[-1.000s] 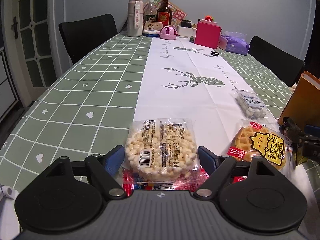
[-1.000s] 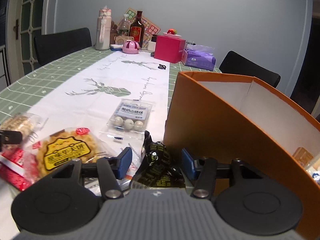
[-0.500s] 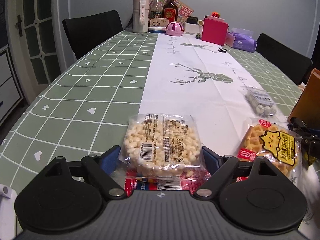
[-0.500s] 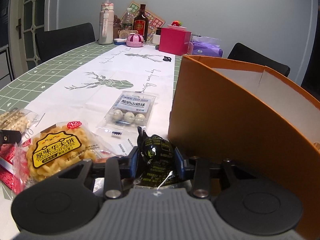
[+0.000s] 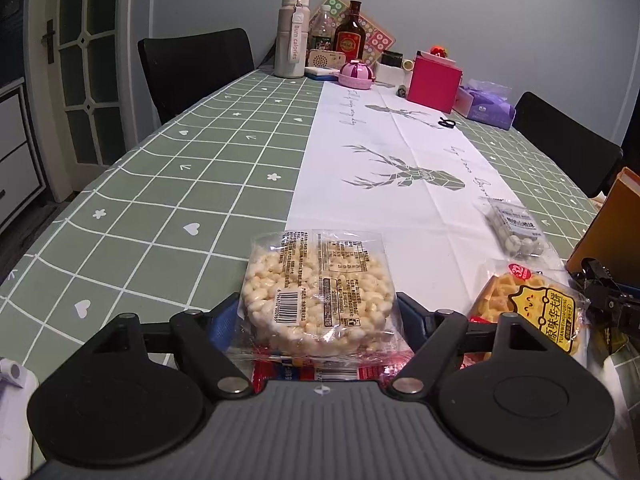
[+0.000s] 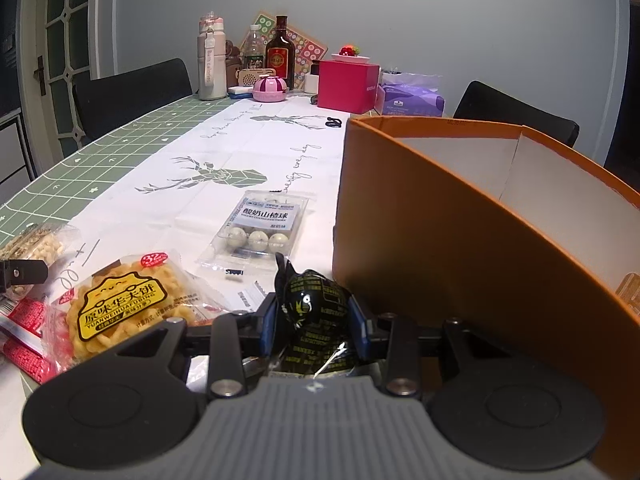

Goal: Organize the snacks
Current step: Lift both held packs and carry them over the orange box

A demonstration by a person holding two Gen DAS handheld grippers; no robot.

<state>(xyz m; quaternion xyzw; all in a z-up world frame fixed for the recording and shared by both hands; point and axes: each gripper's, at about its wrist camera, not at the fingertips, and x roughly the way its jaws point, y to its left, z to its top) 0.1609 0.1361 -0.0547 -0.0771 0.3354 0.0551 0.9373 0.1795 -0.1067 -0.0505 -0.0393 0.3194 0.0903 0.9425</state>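
My left gripper (image 5: 318, 316) has its blue pads against both sides of a clear pack of puffed rice cake (image 5: 318, 292), which lies on red packets (image 5: 280, 368). My right gripper (image 6: 314, 320) is shut on a small black-wrapped snack (image 6: 314, 308) and holds it off the table, just left of the open orange box (image 6: 460, 232). A yellow waffle pack (image 6: 120, 308) and a pack of white yogurt balls (image 6: 264, 224) lie on the white runner. The waffle pack (image 5: 532, 312) and the ball pack (image 5: 516, 228) also show in the left wrist view.
The far end of the table holds a pink box (image 6: 348, 86), a purple tissue pack (image 6: 412, 100), bottles (image 6: 280, 54), a white flask (image 6: 210, 64) and a pink pot (image 6: 270, 88). Black chairs (image 5: 196, 68) stand on both sides. Scissors (image 6: 333, 122) lie on the runner.
My right gripper closed on the black-wrapped snack and lifted it slightly. My left gripper's pads closed in against the rice cake pack.
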